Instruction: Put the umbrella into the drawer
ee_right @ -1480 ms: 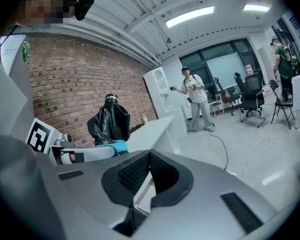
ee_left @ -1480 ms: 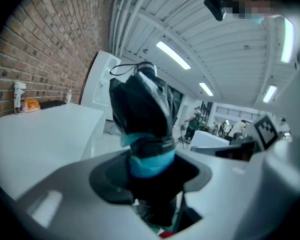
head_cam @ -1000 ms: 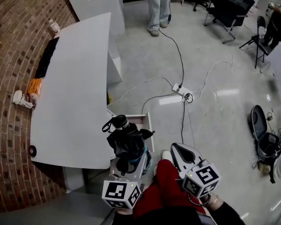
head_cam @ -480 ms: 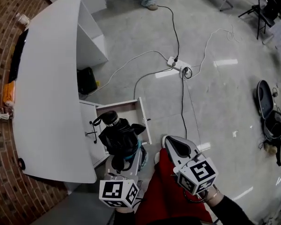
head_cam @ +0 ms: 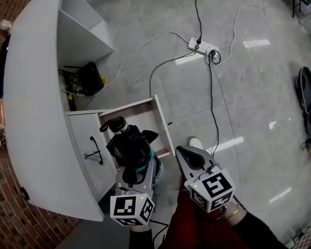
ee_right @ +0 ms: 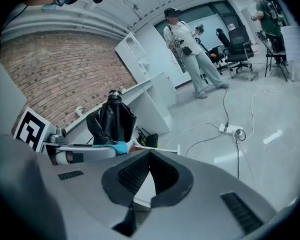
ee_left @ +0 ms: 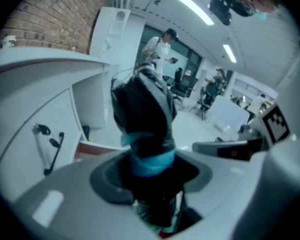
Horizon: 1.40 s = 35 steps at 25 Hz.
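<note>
A folded black umbrella [head_cam: 127,143] with a teal band stands up out of my left gripper [head_cam: 140,168], which is shut on its lower part. It hangs over the near end of the open white drawer [head_cam: 164,122] under the white desk [head_cam: 31,113]. In the left gripper view the umbrella [ee_left: 142,114] fills the middle between the pads of the left gripper [ee_left: 152,166], with the drawer [ee_left: 97,146] behind it. My right gripper [head_cam: 189,157] is to the right of the drawer, shut and empty. The right gripper view shows that right gripper [ee_right: 150,156] beside the umbrella [ee_right: 112,121].
A cabinet front with a black handle [head_cam: 94,149] is left of the drawer. A black bag [head_cam: 90,78] lies under the desk. A power strip [head_cam: 203,46] and cables cross the floor. A person [ee_right: 187,44] and office chairs [ee_right: 237,49] are farther off.
Both grippers have sunk toward the floor, the umbrella still in the left one. The open drawer and cabinet front now show fully and closer. The view has tilted further down.
</note>
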Each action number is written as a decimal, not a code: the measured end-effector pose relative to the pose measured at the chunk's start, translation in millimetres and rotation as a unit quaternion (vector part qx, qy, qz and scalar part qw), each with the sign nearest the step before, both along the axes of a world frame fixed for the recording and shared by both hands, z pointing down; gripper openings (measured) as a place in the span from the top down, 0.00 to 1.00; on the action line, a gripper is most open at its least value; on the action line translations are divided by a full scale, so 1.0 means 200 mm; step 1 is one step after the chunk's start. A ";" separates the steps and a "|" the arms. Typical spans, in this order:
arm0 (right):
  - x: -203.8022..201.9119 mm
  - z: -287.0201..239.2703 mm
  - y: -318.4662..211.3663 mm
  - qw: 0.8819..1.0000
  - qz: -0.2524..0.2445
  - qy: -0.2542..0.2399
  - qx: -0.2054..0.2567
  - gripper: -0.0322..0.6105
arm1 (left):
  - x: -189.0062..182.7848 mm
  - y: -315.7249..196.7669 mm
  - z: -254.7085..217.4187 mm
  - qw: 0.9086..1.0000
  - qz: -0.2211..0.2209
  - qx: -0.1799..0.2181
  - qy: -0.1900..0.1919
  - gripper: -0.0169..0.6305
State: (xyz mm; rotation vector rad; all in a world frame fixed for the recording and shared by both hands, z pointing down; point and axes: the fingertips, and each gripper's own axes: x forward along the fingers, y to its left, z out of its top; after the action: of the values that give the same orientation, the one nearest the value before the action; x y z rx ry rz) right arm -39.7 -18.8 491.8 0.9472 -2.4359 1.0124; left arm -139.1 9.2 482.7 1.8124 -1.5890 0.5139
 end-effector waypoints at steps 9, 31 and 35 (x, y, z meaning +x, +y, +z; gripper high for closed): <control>-0.12 0.29 -0.03 1.000 -0.015 0.009 -0.019 0.95 | -0.04 -0.04 0.35 0.998 0.026 -0.052 -0.021 0.63; -0.30 0.76 -0.02 0.992 -0.037 0.079 -0.088 0.95 | -0.23 -0.10 0.96 0.977 0.106 -0.164 -0.087 0.63; -0.29 0.83 0.01 0.989 -0.042 0.090 -0.105 0.95 | -0.23 -0.09 1.05 0.969 0.129 -0.184 -0.101 0.64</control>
State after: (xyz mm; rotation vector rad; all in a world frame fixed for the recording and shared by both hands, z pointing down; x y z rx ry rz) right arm -98.2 -16.4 657.3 0.8202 -2.1533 1.0787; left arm -185.2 -9.5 693.2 1.7245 -1.2803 1.0705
